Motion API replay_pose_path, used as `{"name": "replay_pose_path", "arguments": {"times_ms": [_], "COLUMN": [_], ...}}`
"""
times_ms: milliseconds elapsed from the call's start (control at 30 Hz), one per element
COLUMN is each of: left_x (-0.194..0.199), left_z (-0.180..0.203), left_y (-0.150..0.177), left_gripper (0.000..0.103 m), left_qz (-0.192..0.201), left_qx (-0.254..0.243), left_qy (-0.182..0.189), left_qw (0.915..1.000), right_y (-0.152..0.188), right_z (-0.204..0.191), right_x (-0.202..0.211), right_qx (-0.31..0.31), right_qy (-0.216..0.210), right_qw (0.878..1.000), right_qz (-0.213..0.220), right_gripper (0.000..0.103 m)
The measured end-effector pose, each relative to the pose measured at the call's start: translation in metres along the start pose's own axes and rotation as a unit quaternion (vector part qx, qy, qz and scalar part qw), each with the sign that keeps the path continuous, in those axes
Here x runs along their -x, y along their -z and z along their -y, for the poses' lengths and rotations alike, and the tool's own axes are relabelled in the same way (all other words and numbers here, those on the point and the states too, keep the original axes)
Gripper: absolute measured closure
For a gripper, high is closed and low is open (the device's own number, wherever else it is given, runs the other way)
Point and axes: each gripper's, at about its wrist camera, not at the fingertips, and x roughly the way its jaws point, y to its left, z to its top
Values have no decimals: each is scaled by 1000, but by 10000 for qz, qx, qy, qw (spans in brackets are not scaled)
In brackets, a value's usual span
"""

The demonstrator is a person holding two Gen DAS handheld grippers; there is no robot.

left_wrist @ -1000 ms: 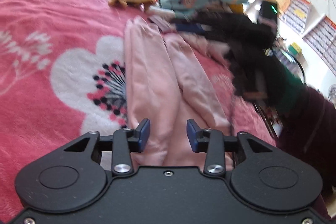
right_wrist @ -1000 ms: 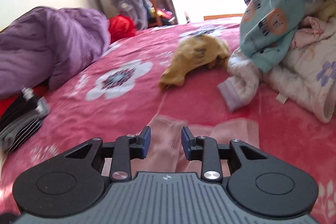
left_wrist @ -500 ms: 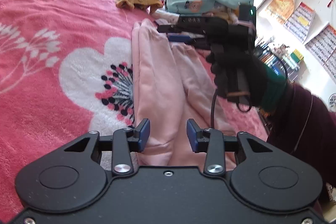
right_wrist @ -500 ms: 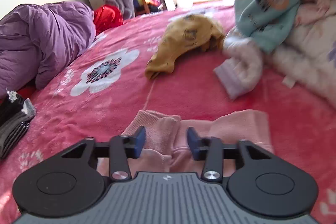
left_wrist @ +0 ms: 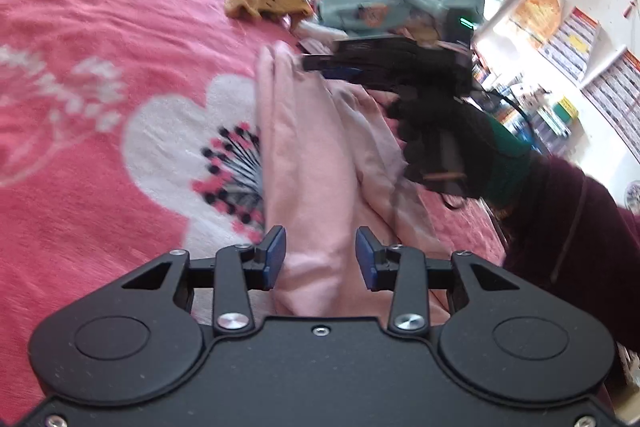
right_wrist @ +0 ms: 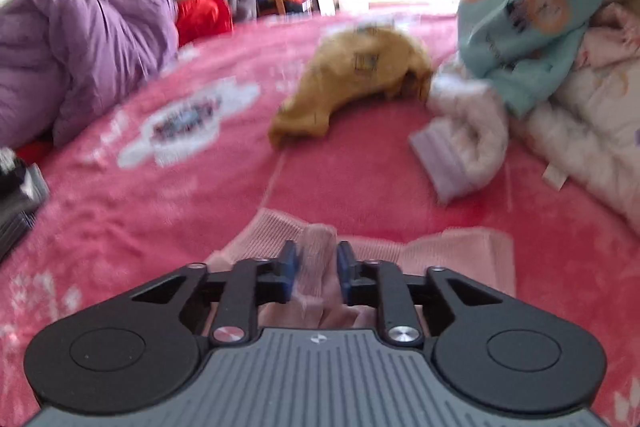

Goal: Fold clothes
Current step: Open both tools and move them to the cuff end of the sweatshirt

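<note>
**Right jaws narrowed onto the cuff of the pink trousers**

Compared with half a second ago, the right gripper [right_wrist: 316, 269] is seen with its blue pads drawn much closer together, and a ribbed cuff of the pink trousers [right_wrist: 312, 247] is bunched between them; the frame is blurred, so the pinch is probably, not certainly, firm. The left gripper [left_wrist: 320, 257] is unchanged: its jaws are held wide apart, astride the waist end of the pink trousers [left_wrist: 308, 163], with nothing gripped.

The trousers are laid lengthwise on the red floral blanket [left_wrist: 100, 147], legs side by side.

Only in the left wrist view is the right gripper's body [left_wrist: 384, 63] shown from outside, held by a black-gloved hand [left_wrist: 436, 143] over the far end of the trousers. Only in the right wrist view are the second cuff [right_wrist: 460, 251], the yellow garment [right_wrist: 352, 83], the teal printed garment [right_wrist: 532, 3] on the laundry pile and the purple quilt [right_wrist: 80, 47] shown clearly.
</note>
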Motion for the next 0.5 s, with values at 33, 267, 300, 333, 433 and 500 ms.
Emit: {"name": "replay_pose_path", "arguments": {"times_ms": [33,267,300,333,433,500], "left_x": [4,4,1,-1,-5,-4], "left_z": [-4,5,10,14,23,26], "left_y": [-2,3,5,7,16,18], "left_gripper": [68,76,76,76,76,76], "left_qz": [111,22,-71,-168,-420,-429], "left_qx": [78,-323,-471,-602,-948,-1041], "left_qy": [-73,-226,-200,-147,-1,77], "left_qw": [9999,9992,9987,9979,9946,9936], "right_y": [-1,29,39,50,87,107], "right_z": [-1,-24,-30,-36,-56,-65], "right_x": [9,61,67,73,76,79], "right_qx": [13,216,265,329,878,1225], "right_qy": [-19,-759,-936,-1065,-940,-682], "right_qw": [9999,9968,9951,9935,9890,9868], "right_qz": [99,-77,-176,-248,-729,-815], "right_gripper": [72,69,69,69,71,71]}}
